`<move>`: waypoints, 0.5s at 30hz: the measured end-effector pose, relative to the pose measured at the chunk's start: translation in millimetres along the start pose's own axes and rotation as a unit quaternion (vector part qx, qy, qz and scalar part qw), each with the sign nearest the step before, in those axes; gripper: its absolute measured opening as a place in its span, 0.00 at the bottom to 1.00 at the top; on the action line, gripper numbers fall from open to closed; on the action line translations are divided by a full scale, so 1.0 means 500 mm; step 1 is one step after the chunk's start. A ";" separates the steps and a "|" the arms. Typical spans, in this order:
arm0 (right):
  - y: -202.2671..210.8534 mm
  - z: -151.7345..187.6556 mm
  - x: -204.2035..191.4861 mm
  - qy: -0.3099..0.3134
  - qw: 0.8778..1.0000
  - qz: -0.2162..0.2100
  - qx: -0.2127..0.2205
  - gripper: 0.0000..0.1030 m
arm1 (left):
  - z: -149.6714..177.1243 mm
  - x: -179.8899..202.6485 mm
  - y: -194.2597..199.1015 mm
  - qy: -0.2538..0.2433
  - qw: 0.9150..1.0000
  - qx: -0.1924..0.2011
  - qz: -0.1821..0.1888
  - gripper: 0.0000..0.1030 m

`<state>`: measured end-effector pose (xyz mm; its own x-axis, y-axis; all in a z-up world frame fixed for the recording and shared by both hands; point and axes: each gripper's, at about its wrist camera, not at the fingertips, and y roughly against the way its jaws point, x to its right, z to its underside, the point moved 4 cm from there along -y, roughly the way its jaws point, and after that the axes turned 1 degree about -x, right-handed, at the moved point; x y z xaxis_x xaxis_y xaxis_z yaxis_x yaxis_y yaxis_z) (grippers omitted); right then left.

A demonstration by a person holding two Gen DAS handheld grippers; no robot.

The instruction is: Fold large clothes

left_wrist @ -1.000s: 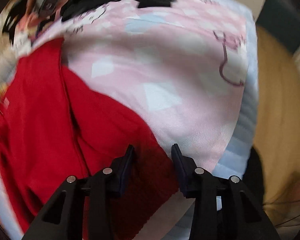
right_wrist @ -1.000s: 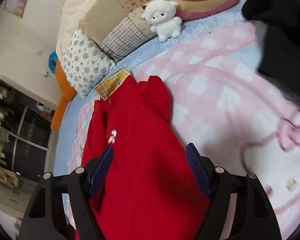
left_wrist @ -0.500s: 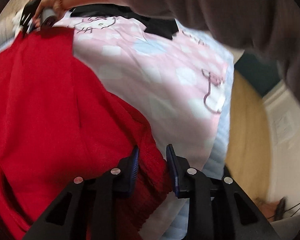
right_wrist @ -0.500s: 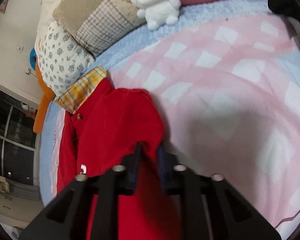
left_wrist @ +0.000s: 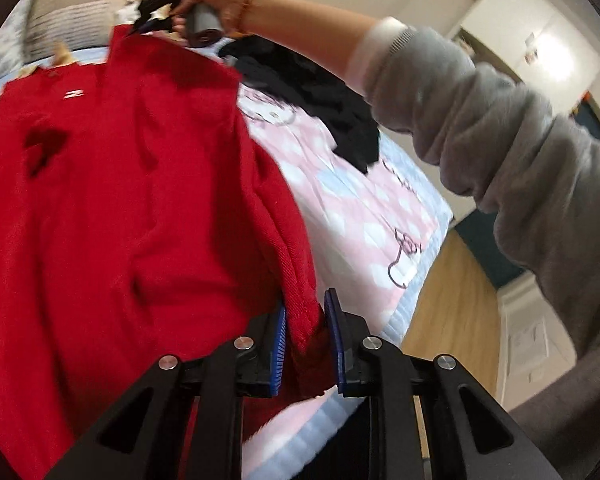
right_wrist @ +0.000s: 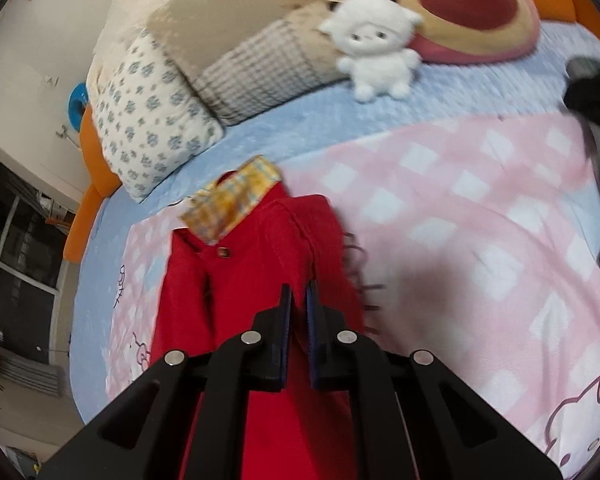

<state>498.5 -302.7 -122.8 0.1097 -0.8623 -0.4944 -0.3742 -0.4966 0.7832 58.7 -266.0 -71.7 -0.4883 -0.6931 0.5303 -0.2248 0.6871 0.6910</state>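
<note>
Red shirt [left_wrist: 132, 200] hem between closing left gripper [left_wrist: 305, 336]

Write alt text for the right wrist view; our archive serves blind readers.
The right gripper is shut on a fold of a red shirt with a yellow plaid collar, lying on a pink checked blanket. Behind sit pillows and a white plush toy.

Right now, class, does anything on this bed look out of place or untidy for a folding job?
Yes. A black garment lies crumpled in a heap on the pink blanket beside the red shirt. It looks unfolded and close to the working space. The shirt itself hangs bunched between the left gripper, whose jaws are closing on its edge, and the right gripper.
</note>
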 end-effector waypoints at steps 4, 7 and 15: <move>-0.022 -0.010 -0.079 -0.009 1.000 0.004 -0.002 0.07 | 0.027 -0.038 0.059 0.044 0.999 0.028 0.002 0.22; -0.057 -0.011 -0.137 -0.004 1.000 0.007 -0.005 0.07 | 0.058 -0.080 0.091 0.087 0.995 0.041 0.012 0.22; -0.196 0.004 -0.214 -0.077 0.996 -0.024 -0.025 0.05 | 0.145 -0.190 0.100 0.166 0.986 0.033 -0.002 0.22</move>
<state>521.4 -161.4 -147.2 -0.0170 -0.8137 -0.5811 -0.3259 -0.5449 0.7726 32.6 -149.9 -123.3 -0.1864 -0.7213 0.6670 -0.2867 0.6893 0.6653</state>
